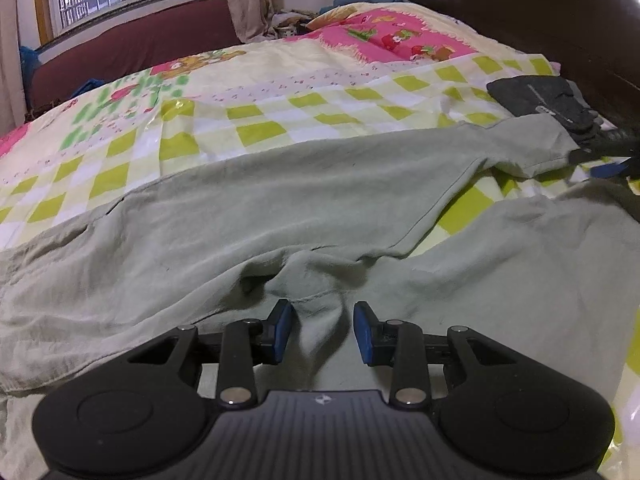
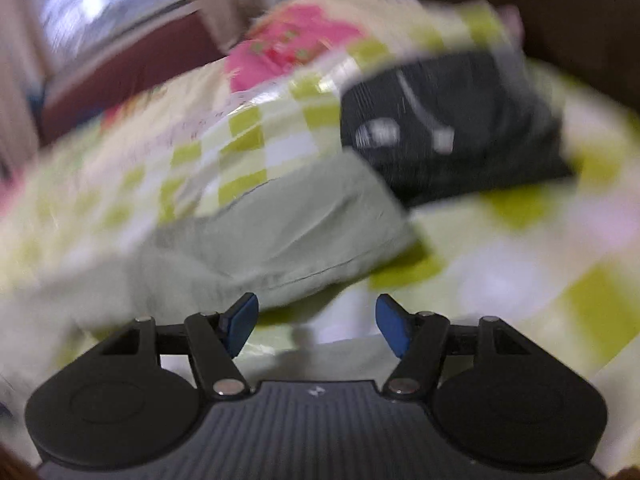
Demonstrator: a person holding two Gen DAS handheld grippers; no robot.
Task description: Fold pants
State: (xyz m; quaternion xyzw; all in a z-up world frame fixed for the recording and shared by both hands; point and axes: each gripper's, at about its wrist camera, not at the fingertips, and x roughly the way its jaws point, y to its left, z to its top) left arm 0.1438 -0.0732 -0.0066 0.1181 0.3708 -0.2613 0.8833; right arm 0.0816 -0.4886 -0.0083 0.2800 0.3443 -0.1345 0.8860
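Left wrist view: one pair of pale green pants [image 1: 280, 216] lay spread across the checked bedsheet [image 1: 256, 128], two legs splayed apart. Left gripper [image 1: 322, 330] hovered over bunched cloth, fingers spread. Right gripper [image 2: 317, 326], blurred, fingers spread, near one pant cuff [image 2: 320, 224]. One dark folded garment [image 2: 452, 128] beyond.

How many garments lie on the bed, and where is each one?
2. The pale green pants are spread across the near part of the bed. A dark folded garment lies beyond the end of one pant leg, near the headboard. Others may be hidden.
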